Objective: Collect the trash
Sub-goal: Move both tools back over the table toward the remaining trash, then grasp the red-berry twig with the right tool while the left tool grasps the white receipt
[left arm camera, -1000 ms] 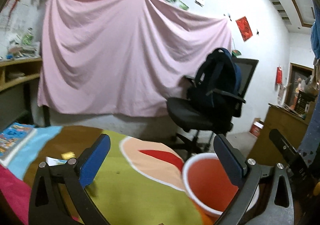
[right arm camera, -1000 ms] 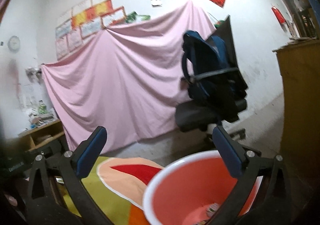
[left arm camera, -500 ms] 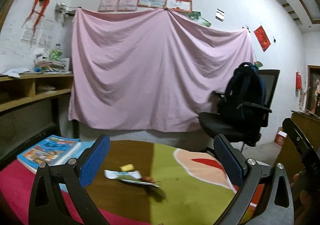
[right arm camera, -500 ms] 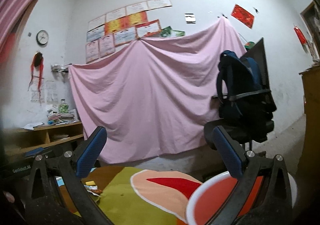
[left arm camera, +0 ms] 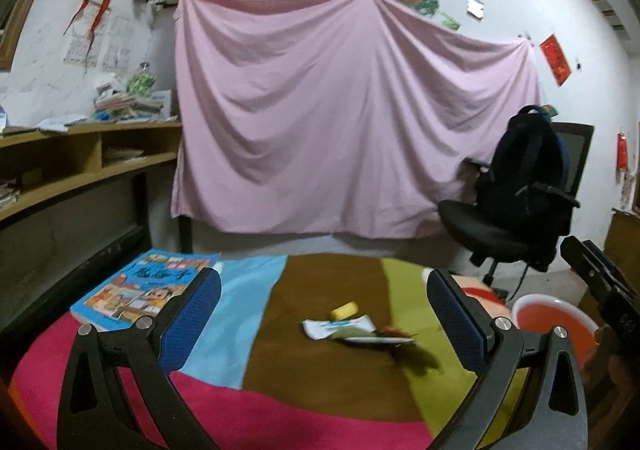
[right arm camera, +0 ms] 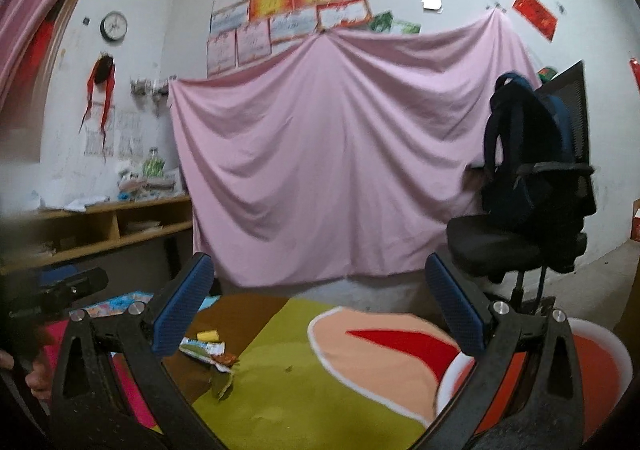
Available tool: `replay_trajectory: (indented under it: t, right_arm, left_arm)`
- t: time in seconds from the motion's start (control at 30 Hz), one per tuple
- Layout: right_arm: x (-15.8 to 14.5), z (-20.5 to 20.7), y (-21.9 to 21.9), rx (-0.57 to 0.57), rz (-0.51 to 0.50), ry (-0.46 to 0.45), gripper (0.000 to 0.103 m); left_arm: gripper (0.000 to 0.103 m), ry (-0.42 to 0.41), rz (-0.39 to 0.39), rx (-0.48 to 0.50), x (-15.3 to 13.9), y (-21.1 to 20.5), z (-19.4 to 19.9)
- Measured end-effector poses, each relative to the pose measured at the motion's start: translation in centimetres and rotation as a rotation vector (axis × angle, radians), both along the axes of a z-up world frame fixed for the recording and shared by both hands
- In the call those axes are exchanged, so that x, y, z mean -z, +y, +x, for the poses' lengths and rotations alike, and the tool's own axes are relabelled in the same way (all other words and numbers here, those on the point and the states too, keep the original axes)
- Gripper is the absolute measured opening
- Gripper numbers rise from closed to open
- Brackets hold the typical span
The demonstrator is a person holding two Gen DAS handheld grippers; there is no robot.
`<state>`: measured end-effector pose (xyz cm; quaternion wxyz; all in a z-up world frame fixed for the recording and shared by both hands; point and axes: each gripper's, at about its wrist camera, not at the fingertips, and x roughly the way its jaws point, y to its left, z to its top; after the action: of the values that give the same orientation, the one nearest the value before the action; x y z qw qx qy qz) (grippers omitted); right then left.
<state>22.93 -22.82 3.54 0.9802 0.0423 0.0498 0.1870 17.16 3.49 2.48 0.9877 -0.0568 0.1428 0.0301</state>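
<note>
- Trash: in the left wrist view a white wrapper (left arm camera: 338, 329) lies on the brown band of the striped cloth (left arm camera: 328, 378), a small yellow piece (left arm camera: 343, 310) just behind it, a reddish scrap (left arm camera: 394, 332) at its right end; the left gripper (left arm camera: 323, 324) is spread wide, holding nothing; a red basin (left arm camera: 550, 324) sits far right; a book (left arm camera: 140, 290) lies left.
- In the right wrist view the same litter (right arm camera: 208, 350) lies left of centre; the right gripper (right arm camera: 320, 314) gapes wide, empty; the basin (right arm camera: 600, 362) is at lower right.
</note>
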Motion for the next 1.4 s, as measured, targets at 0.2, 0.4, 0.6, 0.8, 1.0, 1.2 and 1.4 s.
replay_trajectory:
  t: [0.2, 0.4, 0.6, 0.8, 1.0, 1.2, 1.4]
  right_arm:
    - [2.0, 3.3, 2.2, -0.074, -0.048, 0.169, 0.103]
    - [4.5, 5.8, 4.9, -0.18, -0.111, 0.338, 0.103]
    - [6.6, 7.1, 7.8, -0.304, -0.198, 0.474, 0.09]
    - [8.2, 7.6, 9.8, -0.395, -0.264, 0.572, 0.079]
    - [8.7, 7.6, 10.5, -0.426, -0.294, 0.606, 0.042]
    - [8.3, 6.5, 9.8, -0.385, -0.318, 0.577, 0.034]
    - [7.4, 6.0, 6.7, -0.279, -0.269, 0.553, 0.033]
  left_arm:
    - [0.1, 0.097, -0.057, 0.005, 1.7, 1.5, 1.4]
    - [0.097, 0.172, -0.131, 0.022, 2.1, 3.0, 2.7]
    - [0.093, 0.245, -0.157, 0.035, 2.9, 3.3, 4.0]
    - [0.08, 0.328, -0.171, 0.064, 3.8, 3.2, 5.3]
    - [0.079, 0.352, -0.178, 0.084, 4.0, 2.9, 5.4]
    - [0.079, 0.358, -0.177, 0.099, 3.9, 2.8, 5.6]
    - [0.073, 0.386, -0.179, 0.103, 4.0, 2.8, 6.4]
